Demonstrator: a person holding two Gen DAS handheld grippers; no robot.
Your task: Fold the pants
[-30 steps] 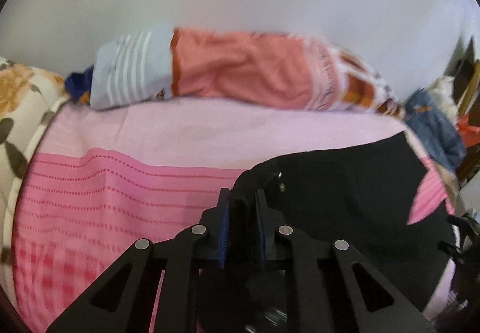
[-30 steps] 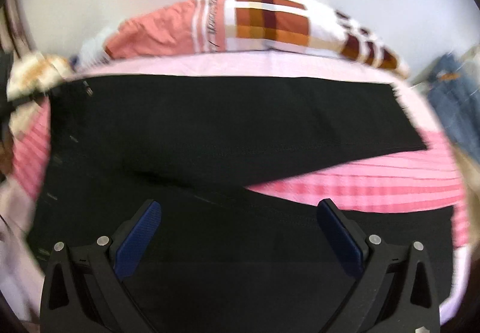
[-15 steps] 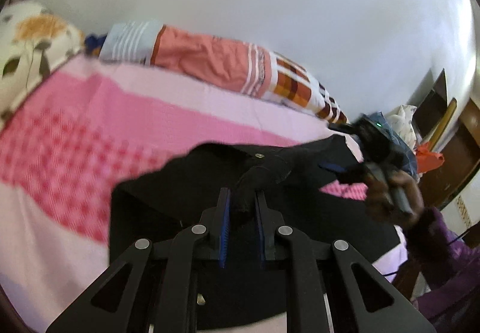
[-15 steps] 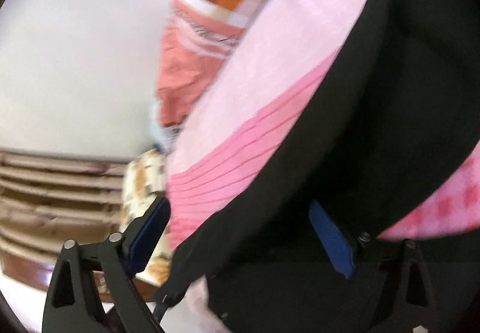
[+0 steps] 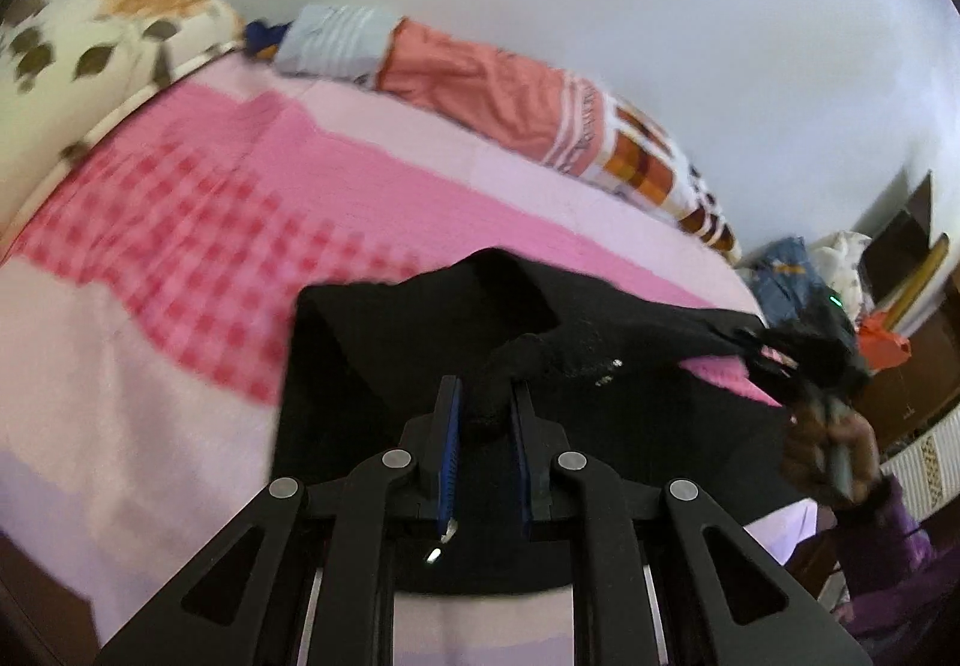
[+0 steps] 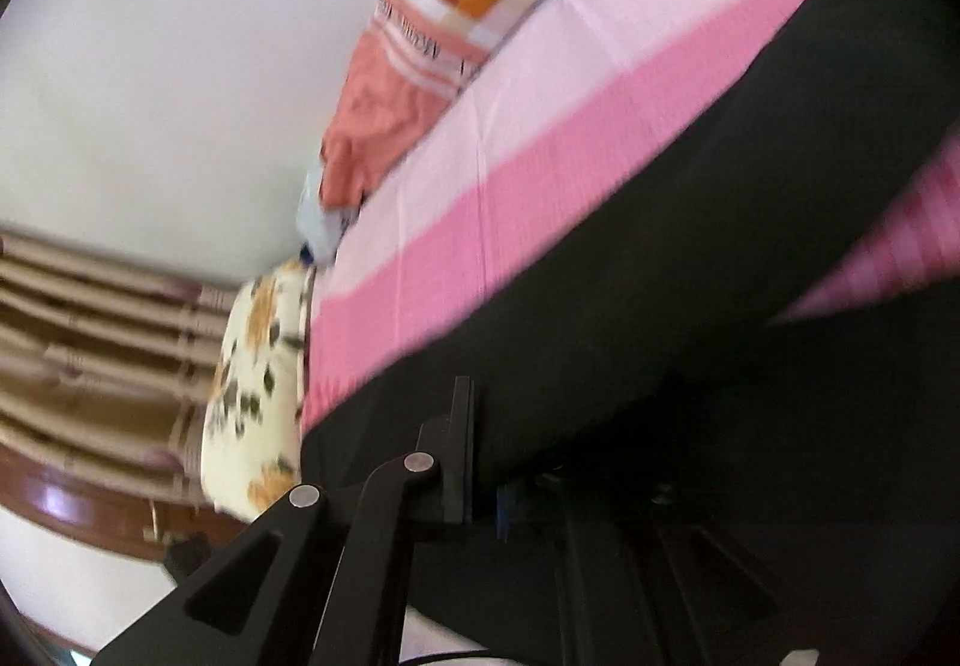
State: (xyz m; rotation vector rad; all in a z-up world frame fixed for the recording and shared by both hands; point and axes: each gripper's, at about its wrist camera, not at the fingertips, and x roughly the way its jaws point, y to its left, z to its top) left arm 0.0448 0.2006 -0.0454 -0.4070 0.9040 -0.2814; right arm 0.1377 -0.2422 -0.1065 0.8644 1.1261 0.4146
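Note:
Black pants (image 5: 630, 426) lie on a pink bed cover (image 5: 210, 222), partly lifted. My left gripper (image 5: 485, 408) is shut on a bunched fold of the black cloth and holds it above the bed. In the left wrist view a person's hand (image 5: 828, 456) in a purple sleeve holds my right gripper (image 5: 774, 351) at the pants' right corner. The right wrist view is rolled sideways and blurred. There my right gripper (image 6: 480, 456) is shut on the edge of the pants (image 6: 660, 306), and black cloth hides one finger.
A rolled orange and checked blanket (image 5: 480, 84) lies along the white wall at the bed's far side. A floral pillow (image 5: 90, 48) sits at the left end by a wooden headboard (image 6: 90, 342). Piled clothes (image 5: 780, 276) and dark furniture (image 5: 912, 246) stand at the right.
My left gripper has carried its fold of the pants across the bed. My right gripper has rolled sideways, dropped to the pants' edge and gone from wide open to shut on it.

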